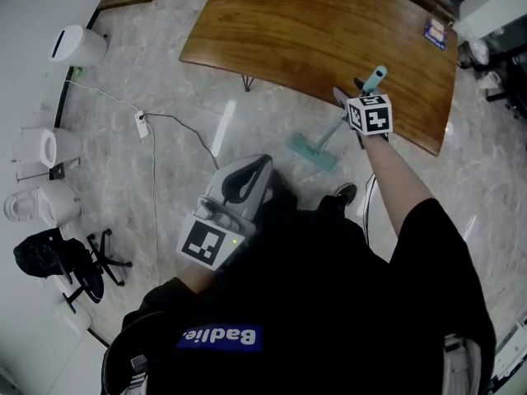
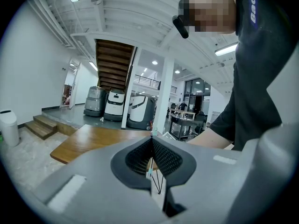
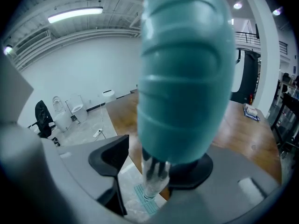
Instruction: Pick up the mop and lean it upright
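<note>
Jaws of the right gripper [image 3: 156, 167] stand spread about the mop [image 1: 333, 129], apparently clear; left gripper [image 2: 152, 160] pressed together, empty; mop should handle light, stiff; take its ribbed teal grip [image 3: 187, 78].

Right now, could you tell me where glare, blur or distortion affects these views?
Head view: a white glare streak on the floor. Right gripper view: the mop handle looms close and soft. Left gripper view: fisheye bends the ceiling beams, corners go black.

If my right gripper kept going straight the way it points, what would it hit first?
The mop shaft, already between the open jaws of the right gripper; further on, probably the mop head on the floor.
</note>
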Motion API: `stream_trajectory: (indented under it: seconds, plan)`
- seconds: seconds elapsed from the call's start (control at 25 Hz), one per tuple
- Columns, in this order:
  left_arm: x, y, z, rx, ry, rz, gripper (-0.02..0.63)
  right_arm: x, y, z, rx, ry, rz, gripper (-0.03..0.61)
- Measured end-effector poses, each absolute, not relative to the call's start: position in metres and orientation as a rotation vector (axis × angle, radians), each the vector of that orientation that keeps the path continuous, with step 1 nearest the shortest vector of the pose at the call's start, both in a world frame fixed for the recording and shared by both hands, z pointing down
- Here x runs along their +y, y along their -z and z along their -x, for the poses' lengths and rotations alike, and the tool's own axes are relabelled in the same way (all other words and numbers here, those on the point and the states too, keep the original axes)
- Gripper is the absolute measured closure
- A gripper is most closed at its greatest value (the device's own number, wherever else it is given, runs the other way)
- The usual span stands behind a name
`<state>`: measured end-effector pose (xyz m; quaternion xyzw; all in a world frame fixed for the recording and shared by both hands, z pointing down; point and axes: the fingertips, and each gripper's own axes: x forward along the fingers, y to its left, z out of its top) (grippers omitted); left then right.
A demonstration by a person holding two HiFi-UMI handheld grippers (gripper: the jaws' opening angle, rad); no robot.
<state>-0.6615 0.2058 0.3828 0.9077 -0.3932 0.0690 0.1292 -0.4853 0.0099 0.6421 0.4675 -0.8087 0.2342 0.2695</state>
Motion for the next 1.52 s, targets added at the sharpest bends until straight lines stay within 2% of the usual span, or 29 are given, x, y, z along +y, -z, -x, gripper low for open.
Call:
stream_trajectory:
  seconds: [0.64,1.52]
  plan:
    - [0.204,-0.385,0.641,-1.095,-0.237,-2.657,0.594,0.017,-0.65,0.446,-2.19,-0.688,-1.366,0.241]
    - [0.205,-0.384,0.598,-0.981,-0.261,-2.715,0.594,0.046,-0.647,0.395,-2.222,-0.733,-1.487,0.236]
